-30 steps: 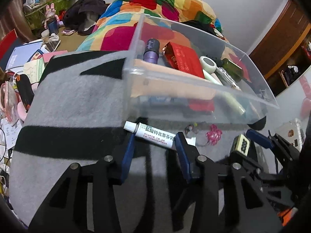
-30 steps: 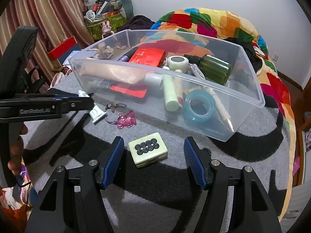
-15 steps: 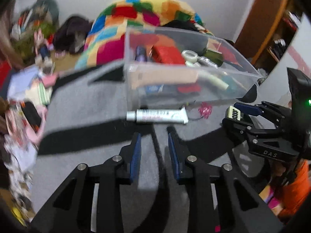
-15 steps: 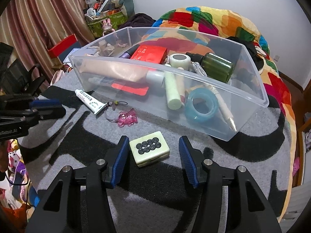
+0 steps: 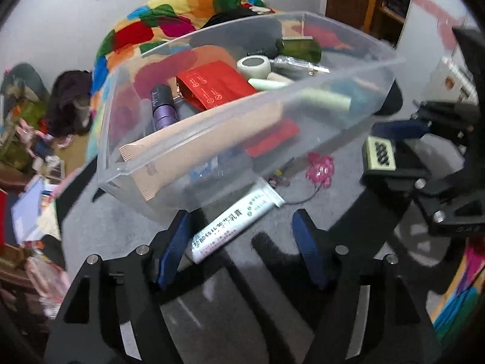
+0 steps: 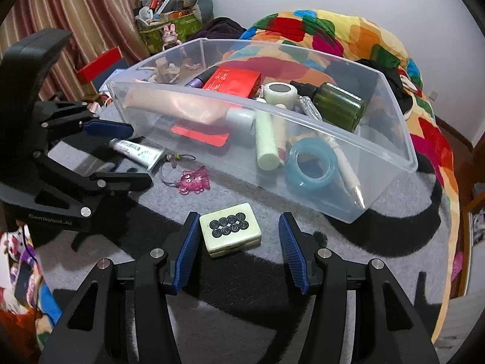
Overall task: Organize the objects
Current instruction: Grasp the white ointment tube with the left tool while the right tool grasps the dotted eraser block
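Observation:
A white ointment tube (image 5: 236,221) lies slantwise on the grey-and-black blanket (image 6: 272,276), just in front of the clear plastic bin (image 5: 272,112). My left gripper (image 5: 239,247) straddles the tube. Its jaws are opening: the left pad sits by the cap end and the right pad stands well off. A cream tile with eight black rings (image 6: 230,232) rests between the fingers of my right gripper (image 6: 239,242), close to the left pad, with a gap at the right one. A pink charm on a cord (image 6: 194,180) lies between tube and tile.
The bin (image 6: 394,139) holds a red packet (image 6: 233,82), a purple bottle, a green bottle (image 6: 338,106), a tape roll, a blue ring (image 6: 312,166) and a beige tube. A colourful quilt (image 6: 348,39) lies behind. Clutter and a striped curtain (image 6: 75,15) are at the left.
The left gripper narrowed, then rolled and widened, and now straddles the tube, which had lain ahead of its tips. The right gripper's jaws drew in slightly around the tile.

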The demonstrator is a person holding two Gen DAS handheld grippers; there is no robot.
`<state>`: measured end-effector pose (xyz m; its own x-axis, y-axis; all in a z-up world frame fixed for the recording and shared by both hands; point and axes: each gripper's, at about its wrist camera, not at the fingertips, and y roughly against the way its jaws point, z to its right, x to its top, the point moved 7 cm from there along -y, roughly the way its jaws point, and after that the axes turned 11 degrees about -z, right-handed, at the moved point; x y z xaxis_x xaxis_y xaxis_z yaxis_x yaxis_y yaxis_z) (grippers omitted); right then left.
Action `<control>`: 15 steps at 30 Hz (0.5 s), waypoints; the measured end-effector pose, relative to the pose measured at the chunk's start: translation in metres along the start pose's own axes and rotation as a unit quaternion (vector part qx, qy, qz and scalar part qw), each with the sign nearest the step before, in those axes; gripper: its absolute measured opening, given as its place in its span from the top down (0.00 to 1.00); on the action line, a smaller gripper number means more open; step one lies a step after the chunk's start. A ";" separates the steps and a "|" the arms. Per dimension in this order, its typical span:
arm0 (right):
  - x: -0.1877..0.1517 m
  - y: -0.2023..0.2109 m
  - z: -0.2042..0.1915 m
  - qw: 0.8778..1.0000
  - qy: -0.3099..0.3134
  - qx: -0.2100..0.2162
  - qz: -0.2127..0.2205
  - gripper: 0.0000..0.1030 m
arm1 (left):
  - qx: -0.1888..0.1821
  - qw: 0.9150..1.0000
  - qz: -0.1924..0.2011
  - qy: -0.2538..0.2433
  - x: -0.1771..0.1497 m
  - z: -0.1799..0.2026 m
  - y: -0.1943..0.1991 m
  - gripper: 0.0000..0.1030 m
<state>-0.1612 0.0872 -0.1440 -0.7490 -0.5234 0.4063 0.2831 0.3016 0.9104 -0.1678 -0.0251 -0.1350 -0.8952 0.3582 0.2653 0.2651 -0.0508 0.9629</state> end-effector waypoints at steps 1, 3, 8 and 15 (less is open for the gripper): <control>0.001 -0.001 0.000 1.000 0.004 -0.003 -0.001 0.52 | -0.013 1.000 -0.005 0.005 0.000 -0.003 -0.002 0.33; 0.002 -0.002 -0.001 1.000 0.013 -0.005 -0.002 0.52 | -0.036 0.999 -0.010 0.014 -0.001 -0.008 -0.003 0.33; 0.001 -0.001 -0.003 1.000 0.019 0.006 0.000 0.70 | -0.051 0.998 -0.004 0.031 -0.013 -0.014 0.002 0.51; -0.003 0.007 -0.003 1.000 0.002 0.030 0.007 0.70 | -0.038 0.997 0.026 0.068 -0.034 -0.011 0.015 0.81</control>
<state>-0.1551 0.0882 -0.1390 -0.7424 -0.5218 0.4202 0.2581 0.3560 0.8981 -0.1376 -0.0484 -0.1288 -0.9227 0.2240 0.3138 0.2885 -0.1388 0.9474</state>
